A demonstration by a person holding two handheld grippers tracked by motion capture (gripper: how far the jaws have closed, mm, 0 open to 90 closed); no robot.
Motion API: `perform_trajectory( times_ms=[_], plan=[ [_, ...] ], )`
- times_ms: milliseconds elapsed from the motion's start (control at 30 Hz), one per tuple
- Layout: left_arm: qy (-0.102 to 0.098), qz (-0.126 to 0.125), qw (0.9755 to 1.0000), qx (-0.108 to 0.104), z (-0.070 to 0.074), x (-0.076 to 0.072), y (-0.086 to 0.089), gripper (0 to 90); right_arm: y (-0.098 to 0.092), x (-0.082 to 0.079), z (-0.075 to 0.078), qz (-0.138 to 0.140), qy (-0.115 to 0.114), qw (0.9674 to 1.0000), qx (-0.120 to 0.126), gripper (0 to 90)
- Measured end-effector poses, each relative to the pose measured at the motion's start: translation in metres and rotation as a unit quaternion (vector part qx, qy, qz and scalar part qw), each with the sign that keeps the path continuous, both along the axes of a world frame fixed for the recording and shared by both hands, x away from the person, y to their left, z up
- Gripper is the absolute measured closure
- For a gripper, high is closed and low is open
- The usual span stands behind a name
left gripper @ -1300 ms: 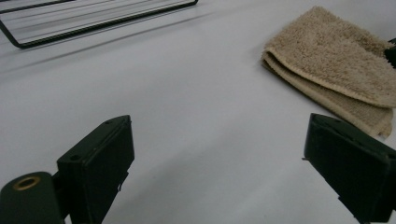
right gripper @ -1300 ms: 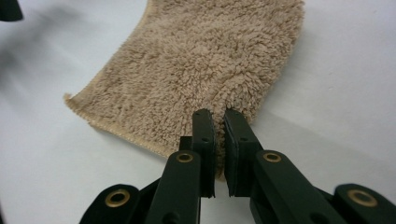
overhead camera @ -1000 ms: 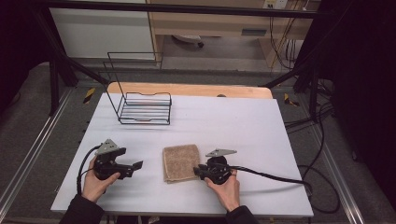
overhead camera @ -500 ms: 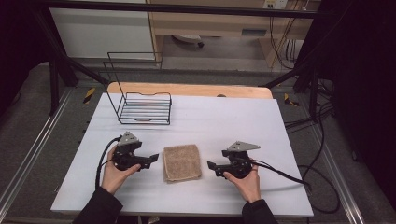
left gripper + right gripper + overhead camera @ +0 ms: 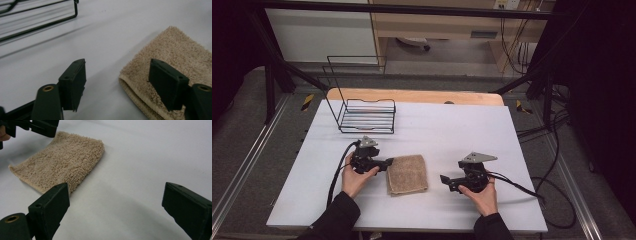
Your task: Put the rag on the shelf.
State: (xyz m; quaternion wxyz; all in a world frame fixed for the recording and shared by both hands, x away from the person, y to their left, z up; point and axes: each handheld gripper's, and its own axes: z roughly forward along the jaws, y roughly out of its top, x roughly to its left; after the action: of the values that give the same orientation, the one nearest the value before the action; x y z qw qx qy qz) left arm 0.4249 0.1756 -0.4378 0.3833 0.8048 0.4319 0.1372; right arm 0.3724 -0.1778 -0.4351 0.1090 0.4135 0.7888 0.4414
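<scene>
While level, left tongs [image 5: 388, 163] beside towel [image 5: 407, 174]

On the table [image 5: 472, 125], the folded towel [image 5: 407, 174] lies between the left gripper [image 5: 388, 163], at its left edge, and the right gripper [image 5: 445, 179], with the wire rack [image 5: 366, 115] behind.

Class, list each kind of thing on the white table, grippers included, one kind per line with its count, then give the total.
Towel: 1
Wire rack: 1
Grippers: 2, the left gripper and the right gripper
Total: 4
</scene>
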Motion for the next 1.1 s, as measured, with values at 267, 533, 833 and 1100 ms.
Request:
perform_trajectory(
  times_ms=[267,533,833,1100],
  plan=[
    [0.011,0.008,0.9999,0.008,-0.007,0.004,-0.006,51.6,0.002,0.001,-0.002,0.000,0.007,1.0000,0.001,7.9],
    [0.030,0.002,0.9995,-0.006,-0.010,0.005,-0.010,62.1,0.002,0.001,-0.002,0.004,0.013,0.9999,0.000,7.2],
    [0.046,-0.001,0.9988,-0.017,-0.011,0.004,-0.013,69.8,0.002,0.003,-0.002,0.005,0.015,0.9999,0.004,6.8],
    [0.057,0.003,0.9980,-0.028,-0.012,0.005,-0.013,77.1,0.005,0.007,-0.001,0.006,0.013,0.9999,0.005,7.5]
  ],
)
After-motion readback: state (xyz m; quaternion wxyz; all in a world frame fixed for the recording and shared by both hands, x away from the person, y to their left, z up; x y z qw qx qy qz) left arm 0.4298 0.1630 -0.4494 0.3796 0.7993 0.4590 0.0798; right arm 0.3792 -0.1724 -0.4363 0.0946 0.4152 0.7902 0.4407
